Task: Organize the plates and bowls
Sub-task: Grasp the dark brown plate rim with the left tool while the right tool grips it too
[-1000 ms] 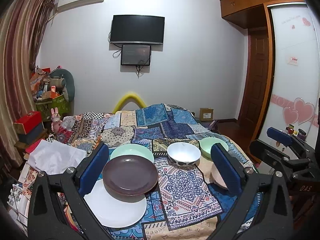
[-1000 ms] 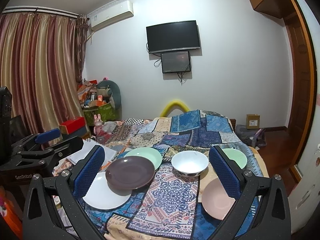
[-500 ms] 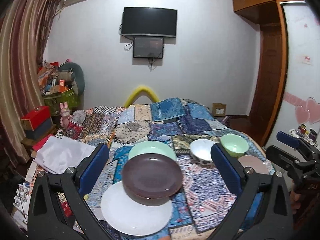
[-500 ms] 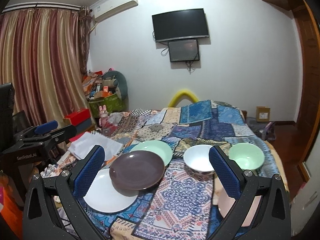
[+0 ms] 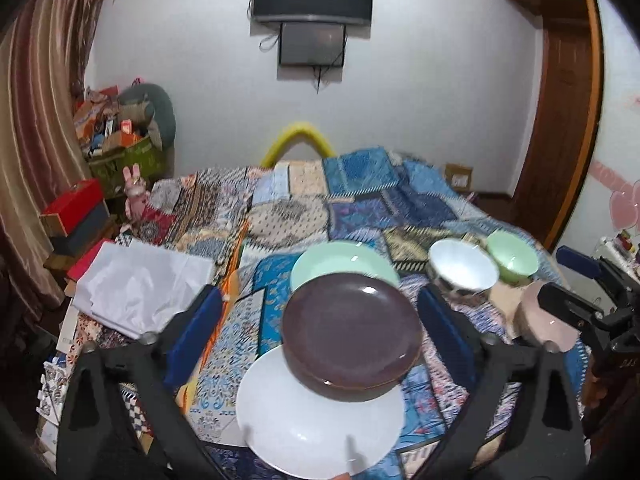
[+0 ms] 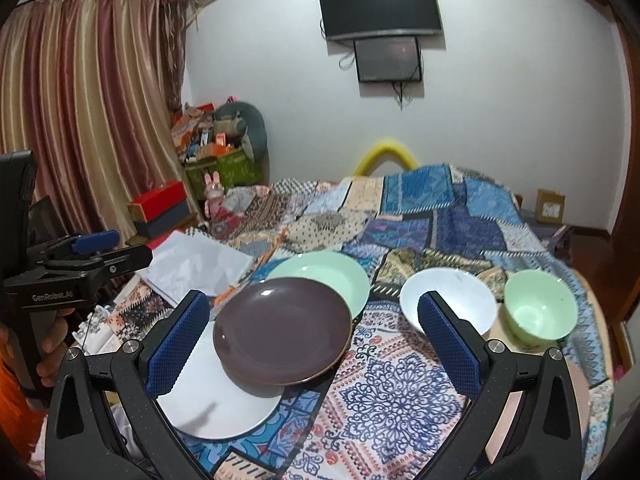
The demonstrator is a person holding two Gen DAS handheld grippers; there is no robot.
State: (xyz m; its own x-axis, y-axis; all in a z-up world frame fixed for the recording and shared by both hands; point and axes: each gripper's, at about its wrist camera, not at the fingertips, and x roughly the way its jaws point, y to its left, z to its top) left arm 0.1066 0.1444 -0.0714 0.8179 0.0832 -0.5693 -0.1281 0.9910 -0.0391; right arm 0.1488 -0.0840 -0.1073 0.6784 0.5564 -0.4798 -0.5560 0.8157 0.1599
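Observation:
A brown plate [image 5: 352, 332] [image 6: 282, 332] rests tilted across a white plate [image 5: 320, 420] [image 6: 216, 408] and a pale green plate [image 5: 344, 264] [image 6: 320, 276]. To the right stand a white bowl [image 5: 464, 270] [image 6: 460, 292] and a green bowl [image 5: 512, 254] [image 6: 540, 312]. A pink plate [image 5: 548, 320] lies at the near right, partly hidden. My left gripper [image 5: 320, 332] [image 6: 120, 250] hovers short of the brown plate. Its jaws are closing, and its pads touch nothing. My right gripper [image 6: 312, 344] [image 5: 560, 280] stands open and bare, facing the brown plate and white bowl.
The dishes lie on a bed with a patchwork quilt [image 5: 360, 200]. A white folded sheet [image 5: 140, 288] and a red box [image 5: 76, 208] sit at the left edge. Clutter fills the far left corner; a wooden door [image 5: 560, 120] is at the right.
Both grippers have come forward and lower toward the dishes, which now look larger. The left jaws have narrowed a little. The dishes have not moved.

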